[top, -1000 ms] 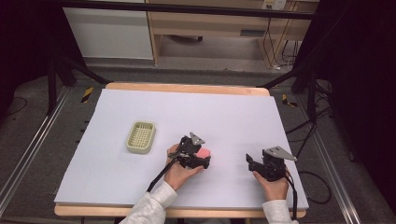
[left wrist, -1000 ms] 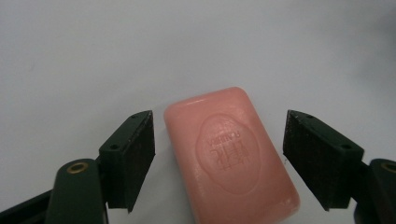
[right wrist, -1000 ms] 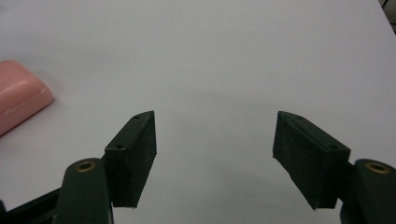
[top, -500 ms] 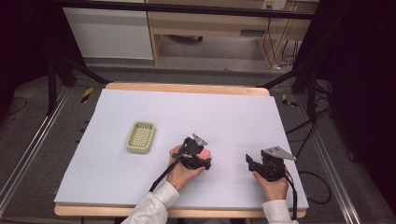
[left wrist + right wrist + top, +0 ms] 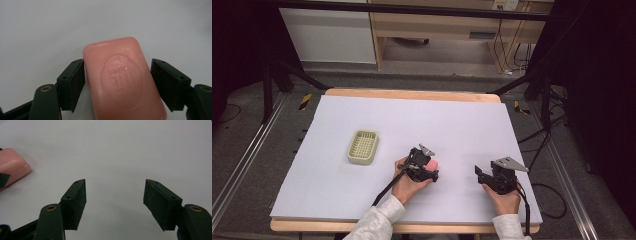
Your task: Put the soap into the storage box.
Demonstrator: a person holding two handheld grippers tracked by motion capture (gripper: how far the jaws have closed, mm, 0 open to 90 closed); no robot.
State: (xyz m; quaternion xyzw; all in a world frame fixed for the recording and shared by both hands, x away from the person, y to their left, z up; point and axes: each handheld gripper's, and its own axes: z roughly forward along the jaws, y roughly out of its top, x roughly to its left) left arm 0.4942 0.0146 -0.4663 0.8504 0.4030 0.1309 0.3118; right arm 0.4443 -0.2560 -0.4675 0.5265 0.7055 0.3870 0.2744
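Our left gripper [image 5: 117, 82] straddles the pink soap [image 5: 122, 80] on the table [image 5: 362, 200]; its fingers [image 5: 72, 85] are apart, one touching the soap. Our right gripper [image 5: 115, 202] rests nearby, fingers spread, holding nothing.

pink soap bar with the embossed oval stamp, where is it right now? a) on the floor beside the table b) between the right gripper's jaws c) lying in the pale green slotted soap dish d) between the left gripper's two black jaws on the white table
d: the left gripper view shows the pink soap bar lying on the white table between the jaws of the left gripper, one pad touching it and the other a little apart.
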